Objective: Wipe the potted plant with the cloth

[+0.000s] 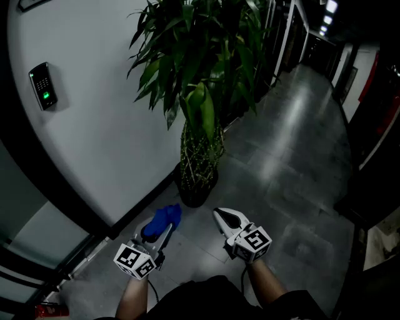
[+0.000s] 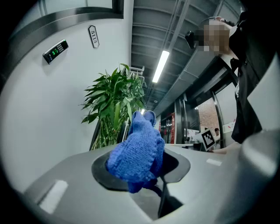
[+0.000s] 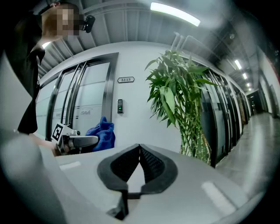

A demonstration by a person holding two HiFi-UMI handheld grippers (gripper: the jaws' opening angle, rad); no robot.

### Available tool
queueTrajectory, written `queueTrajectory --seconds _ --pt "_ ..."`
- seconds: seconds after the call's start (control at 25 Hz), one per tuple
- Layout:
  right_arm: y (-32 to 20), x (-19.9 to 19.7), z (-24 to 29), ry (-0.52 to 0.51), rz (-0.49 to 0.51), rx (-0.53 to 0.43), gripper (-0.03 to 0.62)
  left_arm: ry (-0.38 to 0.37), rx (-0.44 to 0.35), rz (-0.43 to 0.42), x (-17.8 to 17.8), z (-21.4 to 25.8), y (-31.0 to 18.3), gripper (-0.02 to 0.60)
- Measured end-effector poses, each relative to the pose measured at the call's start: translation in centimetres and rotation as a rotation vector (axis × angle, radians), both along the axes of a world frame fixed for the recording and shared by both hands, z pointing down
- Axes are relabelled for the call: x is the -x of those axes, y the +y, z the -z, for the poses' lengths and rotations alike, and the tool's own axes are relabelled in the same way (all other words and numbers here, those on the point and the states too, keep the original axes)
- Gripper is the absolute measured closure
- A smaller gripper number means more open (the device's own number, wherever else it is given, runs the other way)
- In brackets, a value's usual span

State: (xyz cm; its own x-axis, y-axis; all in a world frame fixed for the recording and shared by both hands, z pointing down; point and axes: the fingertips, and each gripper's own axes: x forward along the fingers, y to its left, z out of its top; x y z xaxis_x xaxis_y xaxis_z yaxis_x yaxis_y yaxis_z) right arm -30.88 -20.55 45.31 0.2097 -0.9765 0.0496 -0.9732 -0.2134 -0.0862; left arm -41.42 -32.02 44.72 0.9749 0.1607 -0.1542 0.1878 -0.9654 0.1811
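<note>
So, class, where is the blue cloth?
The blue cloth is clamped in the left gripper, low left in the head view, just short of the potted plant.

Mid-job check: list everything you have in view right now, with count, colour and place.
plant: one, green, against the white wall
pot: one, dark, on the grey floor under the plant
cloth: one, blue, bunched in the left gripper's jaws
keypad: one, black with a green light, on the wall left of the plant
number plate: one, pale, on the wall above the keypad
ceiling light: one strip nearby, white, overhead
left gripper: one, grey, shut on the cloth, short of the plant
right gripper: one, grey, jaws together, empty
forearms: two, behind the grippers
</note>
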Motion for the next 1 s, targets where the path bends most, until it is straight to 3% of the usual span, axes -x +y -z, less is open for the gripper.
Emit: queueTrajectory --seconds 0.24,0.56,0.76,1.0 --pt "-1.9 -1.5 -0.5 0.037 0.019 0.018 0.591 -0.004 -0.020 0.008 -1.4 0.9 -2.0 0.425" --pt "-3.8 -11.2 -0.2 0.105 0.049 0.023 0.591 0.008 -0.086 0.049 -8.4 3.2 -3.3 0.425" --pt "-6.8 -17.7 2.5 0.145 0.077 -0.032 0.591 0.099 -0.142 0.090 -14.8 9.7 -5.3 0.425" --pt "-10.7 -21.6 6.1 0.266 0.186 -0.054 0.591 0.170 -0.262 0.163 -20.1 17.8 -5.9 0.425"
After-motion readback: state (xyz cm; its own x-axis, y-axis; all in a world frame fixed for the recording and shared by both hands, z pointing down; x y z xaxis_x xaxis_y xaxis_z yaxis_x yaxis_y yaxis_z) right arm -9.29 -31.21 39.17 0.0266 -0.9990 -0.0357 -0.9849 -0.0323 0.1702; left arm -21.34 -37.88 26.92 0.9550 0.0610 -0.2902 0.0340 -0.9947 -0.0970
